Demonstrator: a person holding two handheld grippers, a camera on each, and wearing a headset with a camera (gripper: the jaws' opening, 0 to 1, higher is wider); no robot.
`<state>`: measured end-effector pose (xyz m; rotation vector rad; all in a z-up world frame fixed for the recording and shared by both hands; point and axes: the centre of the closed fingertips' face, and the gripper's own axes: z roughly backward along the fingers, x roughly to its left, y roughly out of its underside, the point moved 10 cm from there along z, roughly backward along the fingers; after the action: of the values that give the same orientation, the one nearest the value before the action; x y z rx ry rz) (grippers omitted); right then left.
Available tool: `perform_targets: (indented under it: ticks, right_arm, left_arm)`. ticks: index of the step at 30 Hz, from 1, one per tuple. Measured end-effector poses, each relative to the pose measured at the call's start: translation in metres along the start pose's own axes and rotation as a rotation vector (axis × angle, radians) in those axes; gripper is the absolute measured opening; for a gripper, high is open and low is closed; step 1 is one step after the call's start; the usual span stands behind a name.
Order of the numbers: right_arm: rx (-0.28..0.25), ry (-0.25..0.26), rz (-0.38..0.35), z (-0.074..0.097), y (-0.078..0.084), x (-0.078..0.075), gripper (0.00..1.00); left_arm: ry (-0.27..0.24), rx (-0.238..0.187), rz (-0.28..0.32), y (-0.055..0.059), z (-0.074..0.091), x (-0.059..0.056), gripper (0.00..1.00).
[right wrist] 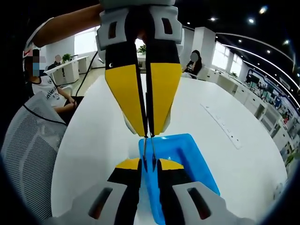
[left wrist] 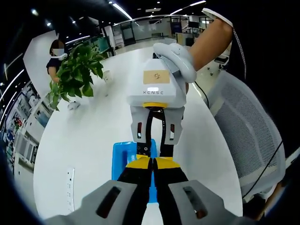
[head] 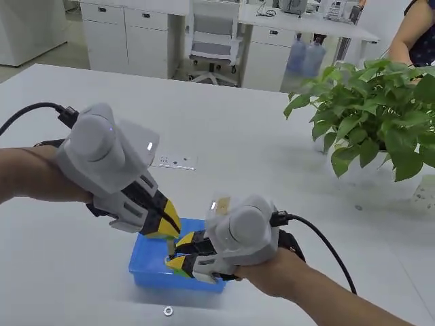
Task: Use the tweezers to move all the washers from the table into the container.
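One washer [head: 168,311], likely light and slippery, is seen at lower centre; its rim is best pinched by tweezers [right wrist: 149,152] clamped in the right tongs [right wrist: 149,165]; left tongs [right wrist: 149,135] are clenched too.

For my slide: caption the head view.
Left gripper and right gripper meet over the blue container; a washer lies nearby.

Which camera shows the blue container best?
Right gripper view: the blue container shows rim and inside. In the head view the left gripper and right gripper cover much of it; the left gripper view shows slivers beside jaws.
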<state>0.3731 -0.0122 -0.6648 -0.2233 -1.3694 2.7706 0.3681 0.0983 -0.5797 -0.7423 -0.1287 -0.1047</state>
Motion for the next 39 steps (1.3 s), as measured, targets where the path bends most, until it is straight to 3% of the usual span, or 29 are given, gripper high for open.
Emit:
perform_targets:
  ticks: [13, 23, 39]
  right_arm:
    - [0.007, -0.009, 0.020, 0.002, 0.008, 0.018, 0.12]
    - [0.009, -0.020, 0.016, 0.001, 0.011, 0.027, 0.12]
    - [0.031, -0.051, 0.035, -0.010, 0.026, 0.044, 0.12]
  left_arm:
    - [0.014, -0.002, -0.009, -0.003, -0.005, -0.019, 0.05]
    - [0.021, -0.001, -0.005, -0.001, -0.008, -0.026, 0.05]
    - [0.041, 0.001, 0.026, 0.010, -0.020, -0.043, 0.05]
